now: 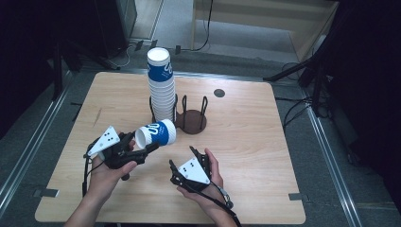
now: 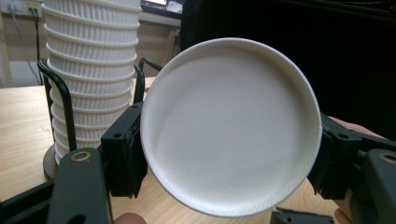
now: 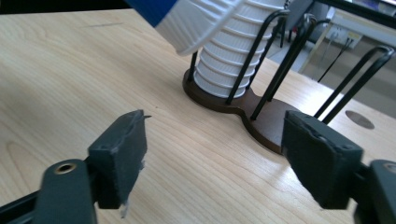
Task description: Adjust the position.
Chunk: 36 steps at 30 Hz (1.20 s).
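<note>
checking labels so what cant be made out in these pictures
- High view: the stack of cups has rims too small to count; the left gripper view cuts its top off.
- Left gripper view: the held cup faces its white end at the camera, hiding its blue side.
- Right gripper view: top edge cuts that cup off.

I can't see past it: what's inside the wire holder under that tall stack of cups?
The cup stack sits upside down in one ring of the wire holder, on its dark wooden base. The ring beside it is empty. Anything under the bottom cup is hidden.
</note>
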Each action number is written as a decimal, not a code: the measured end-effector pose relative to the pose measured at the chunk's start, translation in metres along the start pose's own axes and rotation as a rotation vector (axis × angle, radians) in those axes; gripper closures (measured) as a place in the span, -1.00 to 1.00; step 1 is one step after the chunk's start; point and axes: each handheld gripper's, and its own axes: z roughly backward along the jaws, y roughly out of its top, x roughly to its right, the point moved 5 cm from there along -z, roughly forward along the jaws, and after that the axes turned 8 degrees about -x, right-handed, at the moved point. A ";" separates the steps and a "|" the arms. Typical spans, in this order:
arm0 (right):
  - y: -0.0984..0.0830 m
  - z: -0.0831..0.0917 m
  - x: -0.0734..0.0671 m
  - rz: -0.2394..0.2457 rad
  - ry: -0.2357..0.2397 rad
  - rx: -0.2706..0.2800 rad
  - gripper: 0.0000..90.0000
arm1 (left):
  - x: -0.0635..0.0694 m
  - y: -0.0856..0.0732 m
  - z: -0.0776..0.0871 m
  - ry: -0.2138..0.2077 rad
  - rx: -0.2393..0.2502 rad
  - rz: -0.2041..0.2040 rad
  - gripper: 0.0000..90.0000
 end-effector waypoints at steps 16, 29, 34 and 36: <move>0.014 -0.005 0.010 -0.307 0.065 0.014 -0.72 | -0.008 -0.003 -0.002 0.035 0.093 -0.016 -0.38; 0.030 0.001 0.011 -0.588 0.135 0.056 -1.00 | -0.010 -0.004 -0.002 0.060 0.145 -0.030 -0.38; 0.034 0.001 0.009 -0.640 0.164 0.072 -1.00 | -0.009 -0.005 -0.004 0.060 0.148 -0.036 -0.39; 0.035 0.002 0.007 -0.652 0.171 0.070 -1.00 | -0.009 -0.004 -0.004 0.062 0.148 -0.037 -0.38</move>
